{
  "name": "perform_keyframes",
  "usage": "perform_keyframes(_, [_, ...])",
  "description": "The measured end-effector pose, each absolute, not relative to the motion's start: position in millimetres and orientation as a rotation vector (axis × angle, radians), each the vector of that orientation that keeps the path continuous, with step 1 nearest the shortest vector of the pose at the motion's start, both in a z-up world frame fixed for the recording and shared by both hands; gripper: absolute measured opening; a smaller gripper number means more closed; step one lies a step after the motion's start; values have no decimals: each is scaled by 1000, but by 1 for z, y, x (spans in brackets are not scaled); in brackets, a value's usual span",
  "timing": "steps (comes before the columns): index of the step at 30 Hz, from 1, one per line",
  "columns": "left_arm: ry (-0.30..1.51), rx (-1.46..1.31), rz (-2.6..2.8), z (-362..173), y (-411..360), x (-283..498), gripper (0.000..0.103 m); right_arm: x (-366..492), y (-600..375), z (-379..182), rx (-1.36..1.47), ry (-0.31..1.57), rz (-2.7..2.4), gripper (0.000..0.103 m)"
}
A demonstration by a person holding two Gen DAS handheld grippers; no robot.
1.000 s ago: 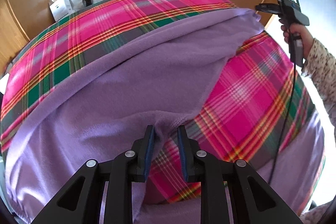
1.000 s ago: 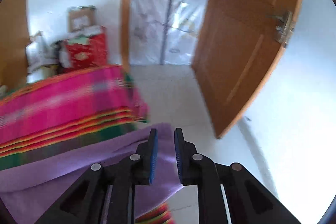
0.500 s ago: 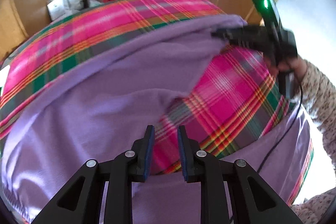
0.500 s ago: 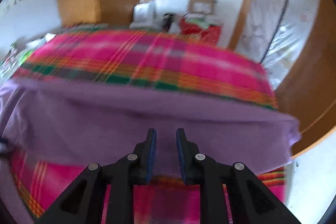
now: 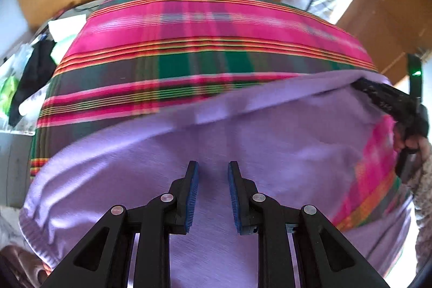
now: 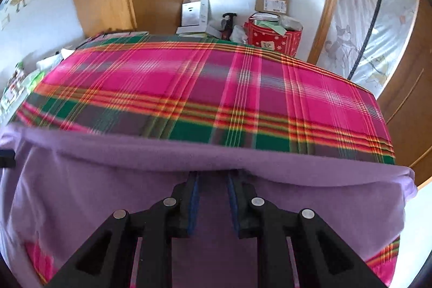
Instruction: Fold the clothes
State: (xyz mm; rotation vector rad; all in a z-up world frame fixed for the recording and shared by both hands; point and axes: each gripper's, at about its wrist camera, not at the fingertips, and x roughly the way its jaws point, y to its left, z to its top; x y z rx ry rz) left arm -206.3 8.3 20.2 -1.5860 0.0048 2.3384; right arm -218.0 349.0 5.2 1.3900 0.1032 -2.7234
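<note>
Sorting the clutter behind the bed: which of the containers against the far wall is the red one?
The round red bin with white snowflakes, stuffed with papers and standing right of the white boxes. A brown cardboard box sits on top of it; the other containers are white or brown.

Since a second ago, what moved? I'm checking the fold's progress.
The right gripper swung from the doorway down to the purple garment's far fold, its fingers now tucked under it. The left gripper shifted onto the garment. The plaid cover stayed.
</note>
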Motion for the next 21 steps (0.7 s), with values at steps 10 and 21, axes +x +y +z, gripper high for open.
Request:
perform_keyframes(10, [-147,-1548,2370,14,-11,-232,23,-261,341,5,1419,88,-2794,25])
perform_keyframes(21, [-269,-1537,2398,15,-31,-251,23,-262,336,14,1459,79,-2825,26])
